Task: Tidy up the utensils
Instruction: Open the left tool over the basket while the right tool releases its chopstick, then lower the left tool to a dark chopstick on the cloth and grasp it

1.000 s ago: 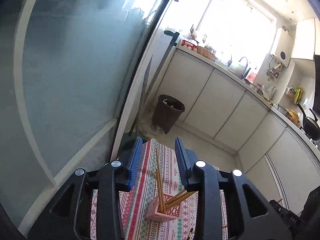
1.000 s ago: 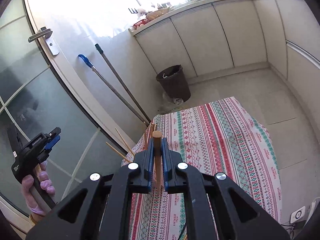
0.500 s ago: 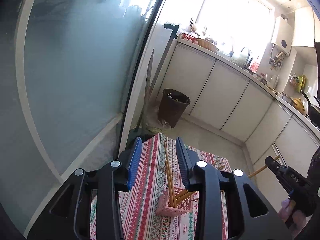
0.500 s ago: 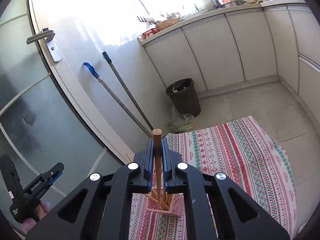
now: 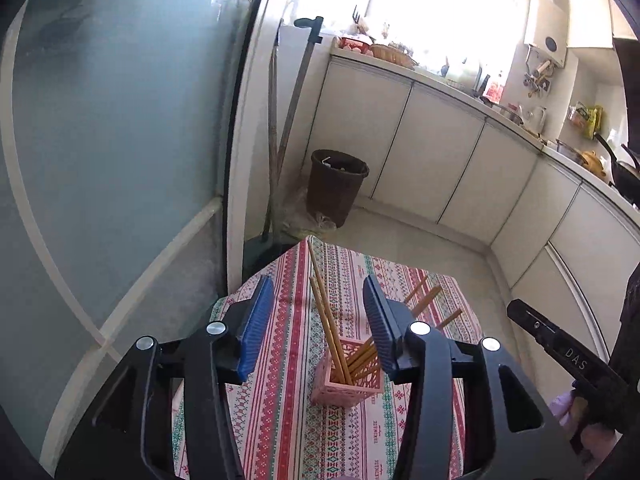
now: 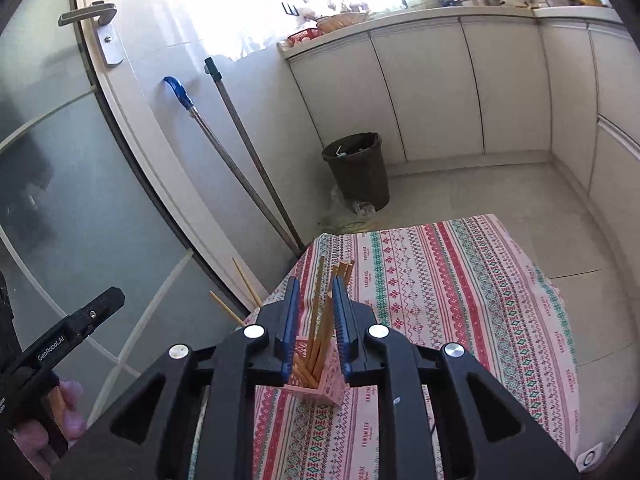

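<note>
Readable text: "DAS" on the right gripper (image 5: 568, 354) body, left wrist view. "GenRobot.AI" on the left gripper (image 6: 60, 342) body, right wrist view. Tablecloth (image 6: 460, 280) carries small repeated print, illegible.

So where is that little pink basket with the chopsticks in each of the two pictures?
Left wrist view: the pink basket stands low in the middle, on the striped tablecloth, between the open fingers of the left gripper.
Right wrist view: the pink basket sits low, left of centre, just beyond the right gripper.
Shared landmark: the dark bin by the white cabinets.
</note>
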A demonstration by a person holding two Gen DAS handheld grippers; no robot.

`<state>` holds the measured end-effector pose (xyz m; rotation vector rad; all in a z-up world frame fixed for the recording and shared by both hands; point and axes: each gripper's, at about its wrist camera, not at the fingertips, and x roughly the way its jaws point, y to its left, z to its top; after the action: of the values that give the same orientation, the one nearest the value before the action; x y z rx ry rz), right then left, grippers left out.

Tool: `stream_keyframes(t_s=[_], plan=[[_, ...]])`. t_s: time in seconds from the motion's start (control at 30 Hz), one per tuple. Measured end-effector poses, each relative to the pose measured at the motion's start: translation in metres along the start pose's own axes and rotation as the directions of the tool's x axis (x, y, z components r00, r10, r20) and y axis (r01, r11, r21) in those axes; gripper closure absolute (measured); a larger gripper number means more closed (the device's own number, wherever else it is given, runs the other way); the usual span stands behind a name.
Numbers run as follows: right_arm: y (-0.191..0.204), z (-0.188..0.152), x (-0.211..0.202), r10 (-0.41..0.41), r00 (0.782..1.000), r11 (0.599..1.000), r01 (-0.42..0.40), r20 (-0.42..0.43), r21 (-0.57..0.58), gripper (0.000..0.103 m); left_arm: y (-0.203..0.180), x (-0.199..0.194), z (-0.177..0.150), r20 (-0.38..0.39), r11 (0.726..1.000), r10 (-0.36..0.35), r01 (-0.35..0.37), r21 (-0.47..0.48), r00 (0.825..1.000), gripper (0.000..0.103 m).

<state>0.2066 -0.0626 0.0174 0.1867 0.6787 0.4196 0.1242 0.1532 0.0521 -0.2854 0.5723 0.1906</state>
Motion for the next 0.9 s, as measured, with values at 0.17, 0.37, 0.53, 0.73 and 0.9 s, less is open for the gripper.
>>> stream_keyframes(t_s=[0.17,0.37,0.53,0.73,0.9], plan=[[-0.008,-0.024,-0.001,-0.095,0.995,0.993,0.093,-0.028,-0.067,0.069,-0.026,0.018,-0.025,-0.061,0.996,0.028,-0.022,0.089,0.998,0.045],[-0.040,-0.052,-0.004,-0.215,0.974,0.974,0.208,-0.070,-0.086,0.046,-0.048,0.037,-0.061,-0.140,0.988,0.050,-0.028,0.149,0.989,0.027],[-0.078,-0.073,-0.009,-0.267,0.954,0.964,0.266,-0.137,-0.022,0.028,-0.062,0.051,-0.085,-0.192,0.975,0.070,-0.026,0.220,0.979,0.021],[-0.105,-0.091,-0.016,-0.328,0.927,0.944,0.331,-0.179,-0.015,0.012,-0.074,0.062,-0.106,-0.246,0.966,0.080,-0.015,0.257,0.966,0.008],[-0.125,-0.105,-0.014,-0.362,0.899,0.928,0.373,-0.248,-0.002,0.008,-0.085,0.077,-0.124,-0.307,0.950,0.100,0.001,0.311,0.946,0.007]])
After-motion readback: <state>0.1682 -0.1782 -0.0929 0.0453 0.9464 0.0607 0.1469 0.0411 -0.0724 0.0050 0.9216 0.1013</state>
